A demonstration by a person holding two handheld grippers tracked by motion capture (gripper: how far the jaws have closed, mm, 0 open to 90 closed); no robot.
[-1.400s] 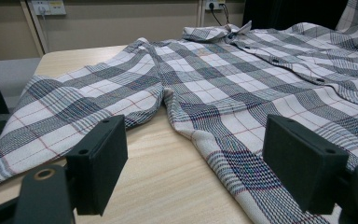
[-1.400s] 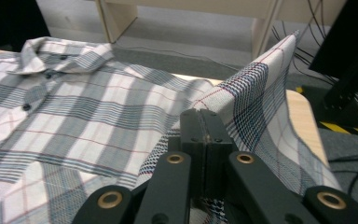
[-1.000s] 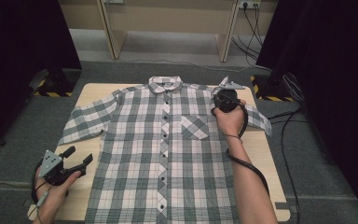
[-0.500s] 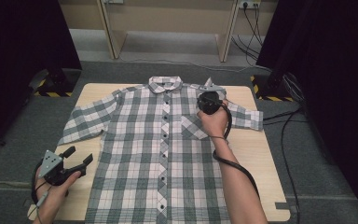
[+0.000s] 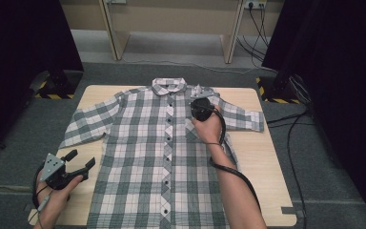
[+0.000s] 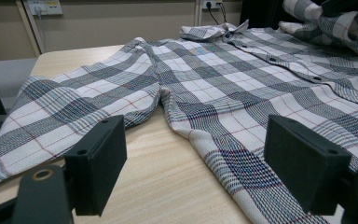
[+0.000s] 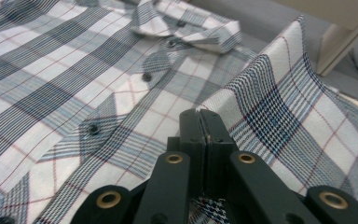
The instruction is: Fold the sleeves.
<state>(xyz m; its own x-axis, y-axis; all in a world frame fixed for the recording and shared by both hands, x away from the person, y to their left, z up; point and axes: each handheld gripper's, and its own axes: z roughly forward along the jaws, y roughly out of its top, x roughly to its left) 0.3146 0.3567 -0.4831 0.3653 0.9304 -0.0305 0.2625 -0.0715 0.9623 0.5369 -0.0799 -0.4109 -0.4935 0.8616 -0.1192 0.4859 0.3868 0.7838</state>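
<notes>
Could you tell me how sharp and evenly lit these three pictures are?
High view: soft but even on the shirt, black at both sides. Left gripper view: the jaws are blurred, cloth sharp. Right gripper view: the right gripper on pinched fabric is sharp, the far floor hazy.

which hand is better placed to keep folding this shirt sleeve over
Right. The right gripper is shut on a raised fold of the plaid shirt near the collar, with the sleeve cloth lifted beside it. The left gripper hangs open off the shirt's near edge, holding nothing.

Even soft light, dark edges, slight blur
</notes>
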